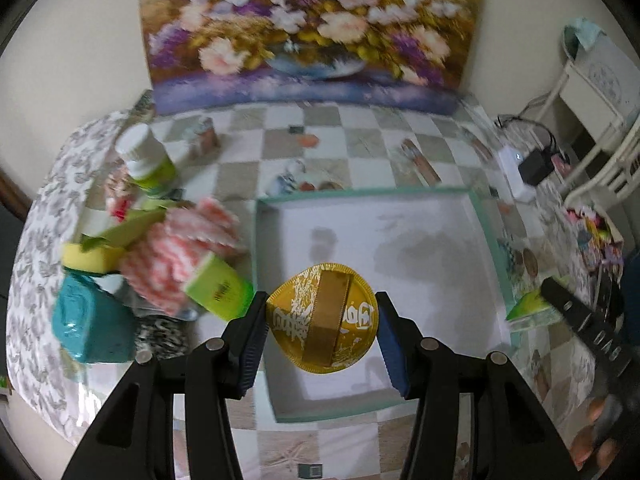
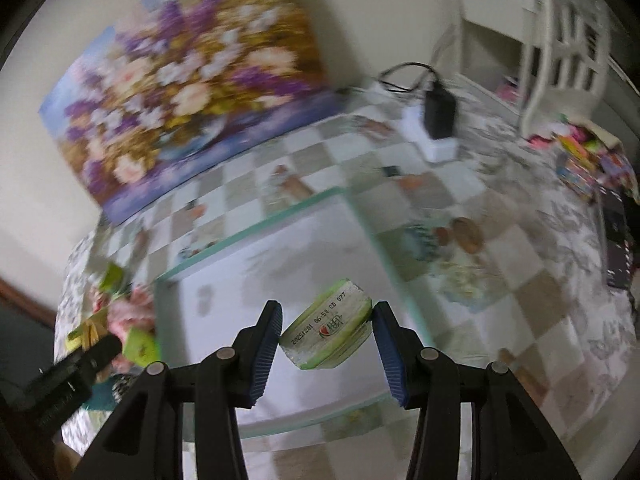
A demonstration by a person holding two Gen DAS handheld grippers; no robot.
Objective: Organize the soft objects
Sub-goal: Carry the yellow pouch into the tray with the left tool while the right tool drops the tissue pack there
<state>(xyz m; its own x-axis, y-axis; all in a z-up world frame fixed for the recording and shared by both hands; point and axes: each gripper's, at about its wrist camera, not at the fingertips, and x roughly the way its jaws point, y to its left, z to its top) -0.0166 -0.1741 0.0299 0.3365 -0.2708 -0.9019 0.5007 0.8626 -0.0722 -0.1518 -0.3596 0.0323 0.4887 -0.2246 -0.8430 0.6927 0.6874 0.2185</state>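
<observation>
Tongs, left (image 1: pixel 322 326): clamped on a gold pouch (image 1: pixel 324 316), blue pads pressing its two edges, so it hangs flat-faced above the tray (image 1: pixel 490 240).
Tongs, right (image 2: pixel 326 332): clamped on a green pack (image 2: pixel 330 324), gripped by its short ends, printed date facing the camera.
Tray: shallow, teal-rimmed, white floor bare where it shows; it sits on the checked table (image 1: pixel 360 152) and looks like the place meant for the soft things.
Pile (image 1: pixel 160 252): left of the tray, a heap of a pink-and-white cloth, a yellow sponge, green packs and a teal item, not yet sorted.
Held items: both above the tray, neither touching its floor.
Judgement: carry stage; each item seems ready for lowering and release inside the rim.
</observation>
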